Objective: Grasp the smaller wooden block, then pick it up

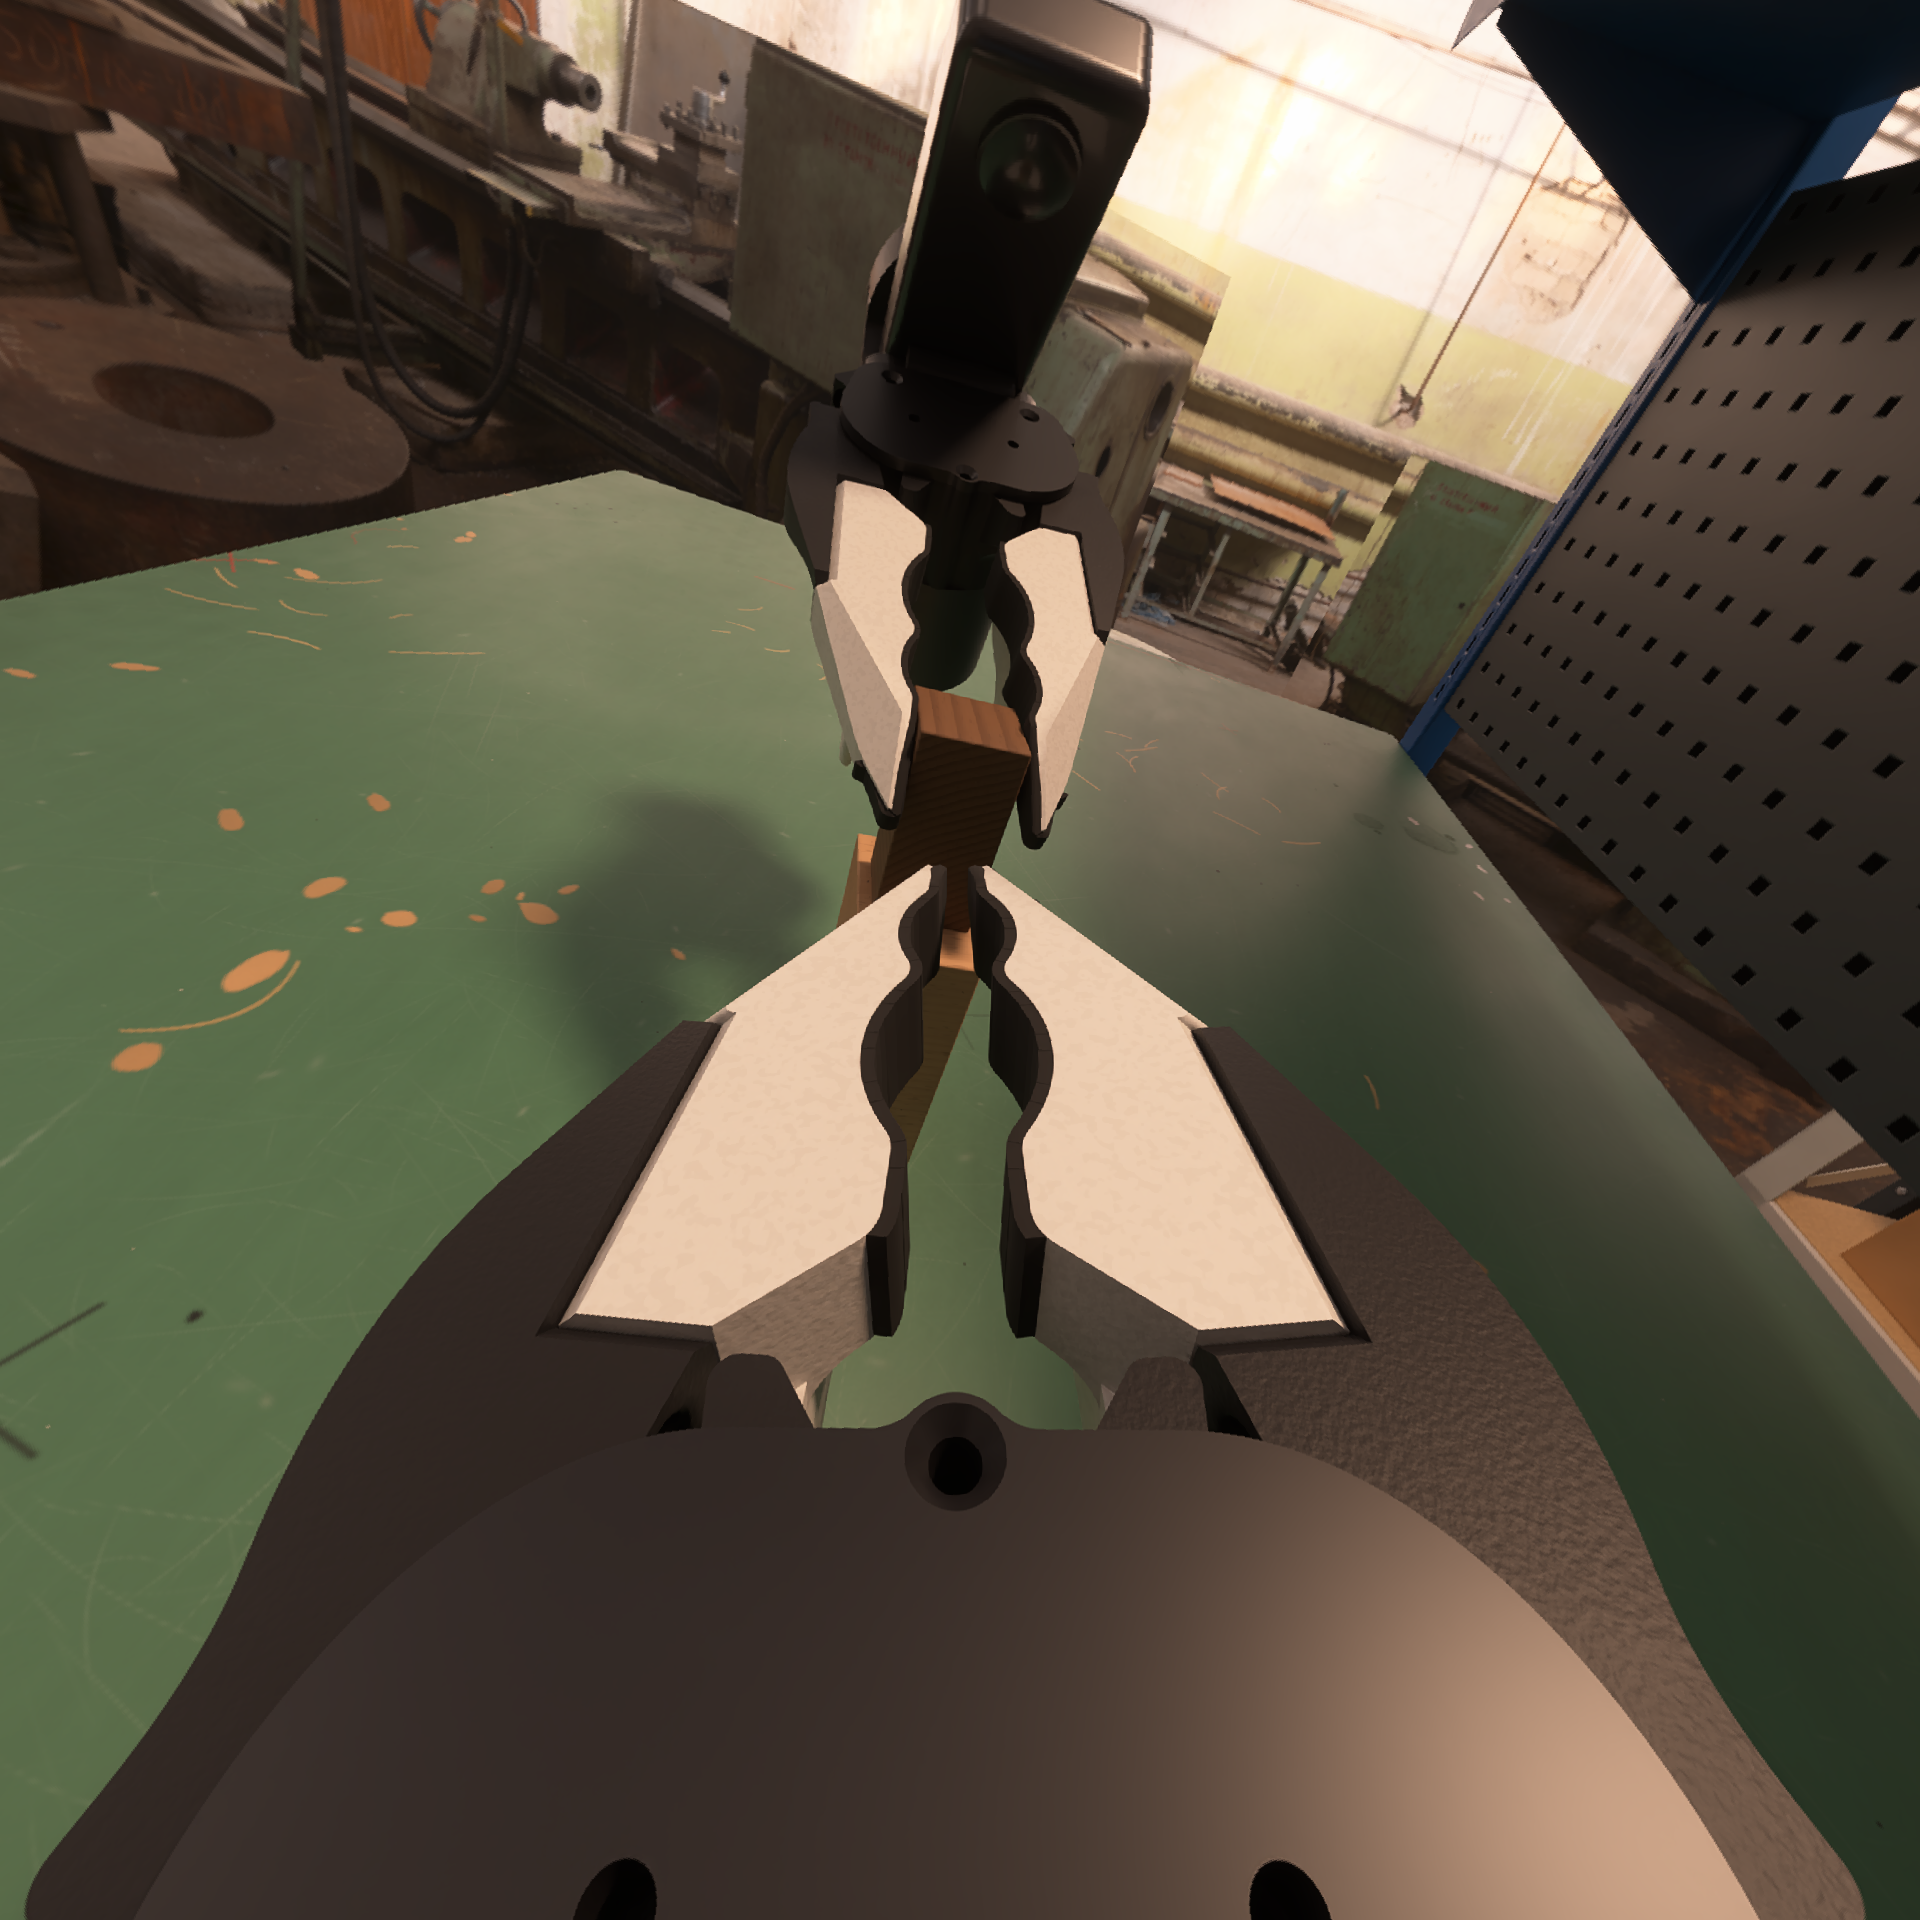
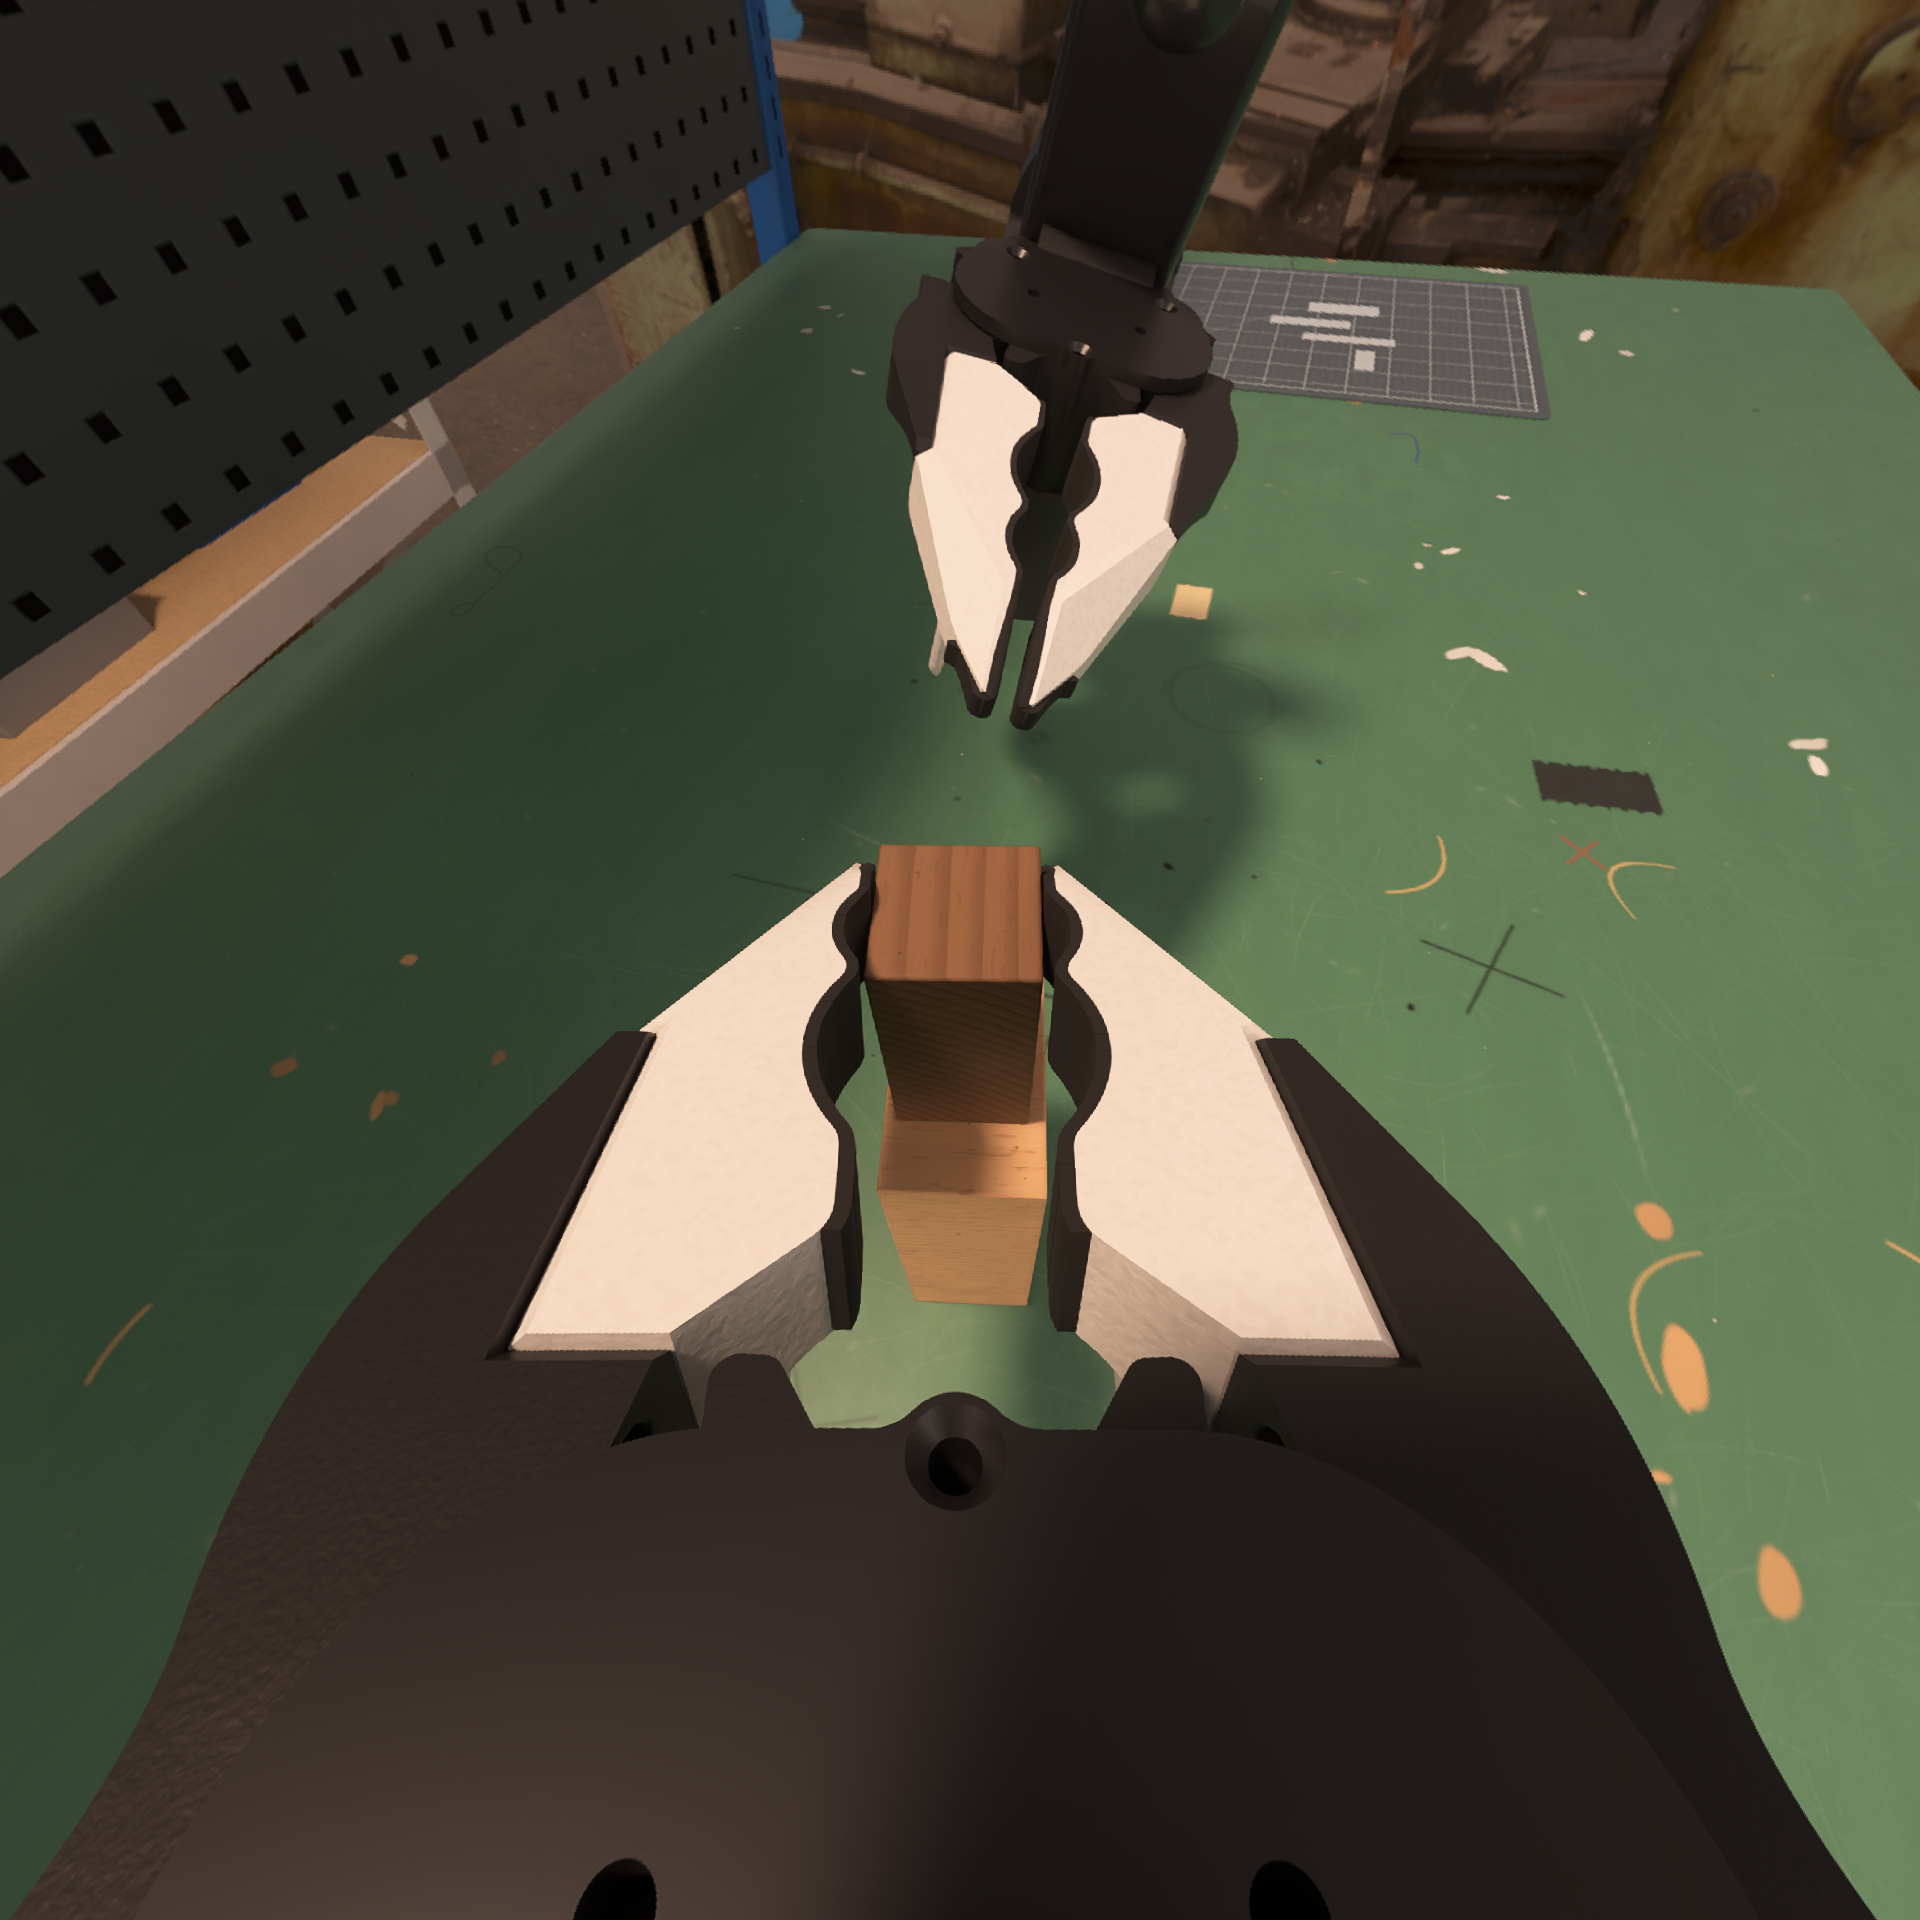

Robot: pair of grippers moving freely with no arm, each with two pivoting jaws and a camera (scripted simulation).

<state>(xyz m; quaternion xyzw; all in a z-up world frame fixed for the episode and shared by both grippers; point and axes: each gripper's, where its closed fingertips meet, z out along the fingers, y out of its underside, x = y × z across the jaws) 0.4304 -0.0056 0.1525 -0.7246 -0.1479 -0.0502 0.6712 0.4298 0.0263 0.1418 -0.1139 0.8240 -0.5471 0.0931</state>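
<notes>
My right gripper (image 2: 956,883) is shut on a dark brown wooden block (image 2: 956,935), gripping its sides with the fingertips. Directly below it lies a lighter wooden block (image 2: 961,1236) on the green table (image 2: 520,831). I cannot tell whether the two blocks touch. In the left wrist view the right gripper (image 1: 961,826) holds the dark block (image 1: 961,790) upright, and the lighter block (image 1: 860,883) shows behind my left gripper's tips. My left gripper (image 1: 956,878) is shut and empty. It hovers over the table just beyond the blocks, as the right wrist view (image 2: 1003,715) also shows.
A black pegboard panel (image 2: 312,260) with a blue post stands along one table side; it also shows in the left wrist view (image 1: 1714,623). A grey cutting mat (image 2: 1371,332) lies at the far end. A small tan square (image 2: 1191,601) and a black patch (image 2: 1597,787) lie on the table.
</notes>
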